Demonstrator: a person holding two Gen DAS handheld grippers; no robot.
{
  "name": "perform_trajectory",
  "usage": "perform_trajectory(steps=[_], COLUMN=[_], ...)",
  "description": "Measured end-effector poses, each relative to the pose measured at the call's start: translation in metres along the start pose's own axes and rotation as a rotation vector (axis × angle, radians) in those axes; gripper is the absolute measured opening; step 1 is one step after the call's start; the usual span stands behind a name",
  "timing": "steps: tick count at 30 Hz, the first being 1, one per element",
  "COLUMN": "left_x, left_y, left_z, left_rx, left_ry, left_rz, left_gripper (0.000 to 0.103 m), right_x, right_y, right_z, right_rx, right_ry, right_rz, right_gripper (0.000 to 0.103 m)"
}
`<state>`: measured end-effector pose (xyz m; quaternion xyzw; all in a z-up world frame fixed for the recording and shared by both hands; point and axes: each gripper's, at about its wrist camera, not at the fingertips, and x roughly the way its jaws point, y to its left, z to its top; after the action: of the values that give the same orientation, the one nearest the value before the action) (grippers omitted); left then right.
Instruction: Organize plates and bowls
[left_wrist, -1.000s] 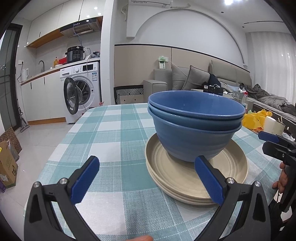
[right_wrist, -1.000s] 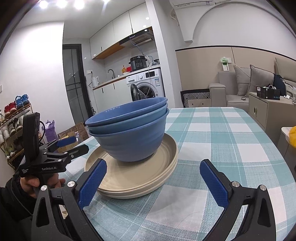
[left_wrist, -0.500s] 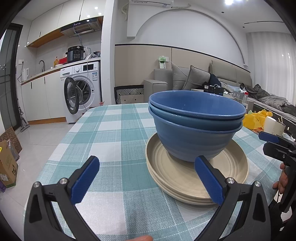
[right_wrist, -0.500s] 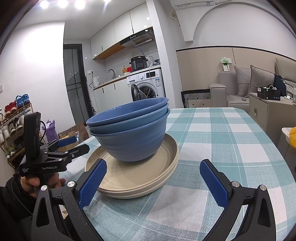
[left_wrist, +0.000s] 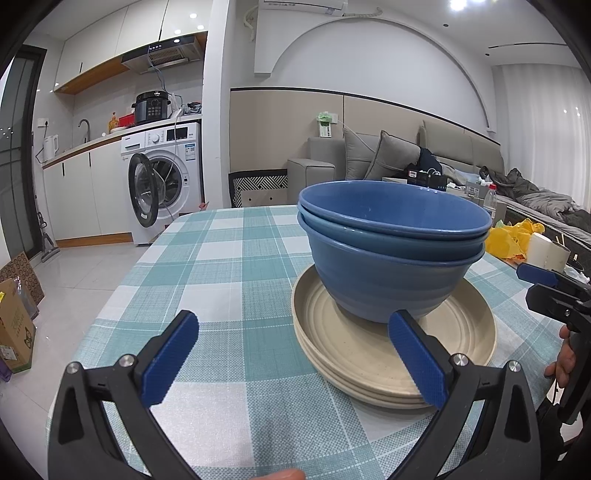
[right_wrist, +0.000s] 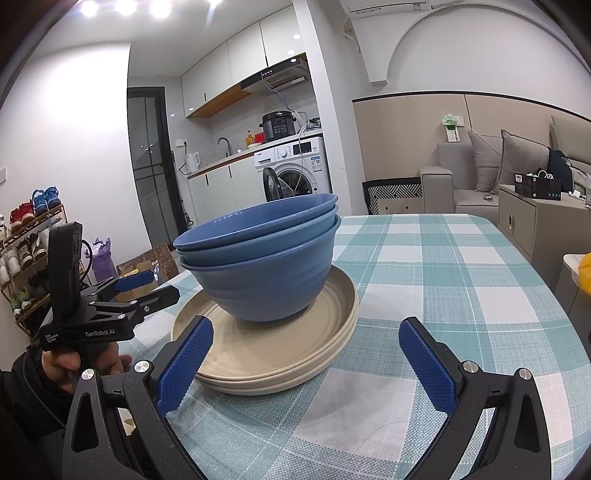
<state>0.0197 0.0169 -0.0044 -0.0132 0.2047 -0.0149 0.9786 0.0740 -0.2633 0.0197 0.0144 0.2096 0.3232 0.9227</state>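
Observation:
Three nested blue bowls (left_wrist: 391, 251) (right_wrist: 266, 258) stand upright on a stack of beige plates (left_wrist: 373, 354) (right_wrist: 280, 350) on a table with a teal checked cloth (left_wrist: 221, 266) (right_wrist: 436, 280). My left gripper (left_wrist: 291, 358) is open, low over the cloth, just in front and to the left of the plates, holding nothing. My right gripper (right_wrist: 306, 358) is open too, near the plates' front right edge, empty. Each gripper shows in the other's view, held in a hand: the left gripper (right_wrist: 136, 288) and the right gripper (left_wrist: 543, 280).
A washing machine (left_wrist: 166, 184) with its door open stands beyond the table's far end. A grey sofa (left_wrist: 369, 162) and a cabinet (right_wrist: 532, 225) lie to the right, with a yellow bag (left_wrist: 509, 236) beside the table. A shoe rack (right_wrist: 26, 251) and cardboard boxes (left_wrist: 14, 325) are at floor level left.
Hardly anything moved. The left wrist view has shifted very slightly, so the bowls sit a touch further right; both grippers stay open and empty.

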Motion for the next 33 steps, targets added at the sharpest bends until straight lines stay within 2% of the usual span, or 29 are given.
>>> perform_trajectory(steps=[33], left_x=[-0.0003], left_y=[0.0004], left_z=[-0.0002], left_rx=[0.0], left_ry=[0.0], left_rz=[0.0], left_gripper=[0.103], right_x=[0.0009], right_y=[-0.0001], right_z=[-0.0014], right_rx=[0.007], right_ry=[0.004], right_rz=[0.002], right_gripper=[0.102])
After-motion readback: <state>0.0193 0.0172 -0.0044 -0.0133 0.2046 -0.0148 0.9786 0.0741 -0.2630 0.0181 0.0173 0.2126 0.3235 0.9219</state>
